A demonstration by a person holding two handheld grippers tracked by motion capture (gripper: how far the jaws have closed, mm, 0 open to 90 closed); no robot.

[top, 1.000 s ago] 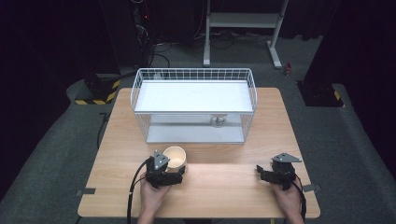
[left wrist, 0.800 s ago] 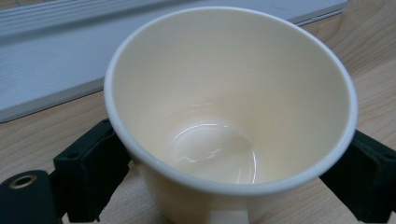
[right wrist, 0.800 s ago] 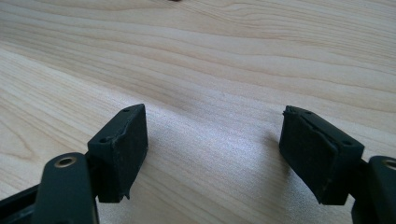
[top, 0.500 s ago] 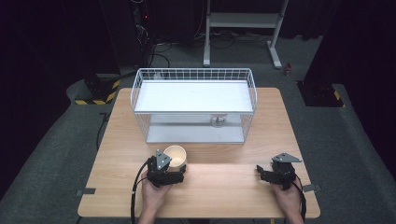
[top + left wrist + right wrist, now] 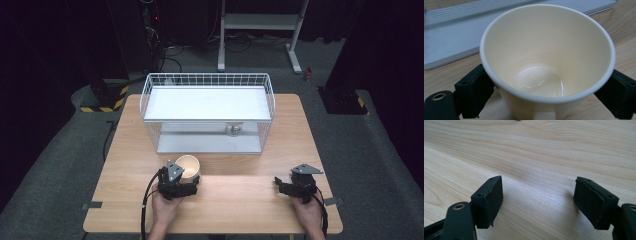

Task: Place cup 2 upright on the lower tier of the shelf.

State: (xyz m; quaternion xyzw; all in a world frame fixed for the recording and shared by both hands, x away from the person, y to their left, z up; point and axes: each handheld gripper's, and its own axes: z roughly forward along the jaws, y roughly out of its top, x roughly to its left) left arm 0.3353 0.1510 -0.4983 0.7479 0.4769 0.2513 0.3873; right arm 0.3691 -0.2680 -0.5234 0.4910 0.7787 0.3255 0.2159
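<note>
On the wooden table (image 5: 240,200), near its front edge at about seven o'clock, the left gripper (image 5: 186,186) has its jaws set on either side of a cream cup (image 5: 188,166). From the left gripper view the cup (image 5: 549,62) stands upright and empty, its rim wide open to the camera, with a black jaw touching its wall on each side, so the grip is closed around it. Over at five o'clock the right gripper (image 5: 280,185) rests low on the table, well apart from the cup. Its jaws (image 5: 537,200) are spread wide with bare wood between them. At twelve o'clock, toward the far edge, a white wire basket (image 5: 207,80) stands on the table, just beyond the cup. A small round metal thing (image 5: 233,130) lies under its shelf; what it is I cannot tell.
</note>
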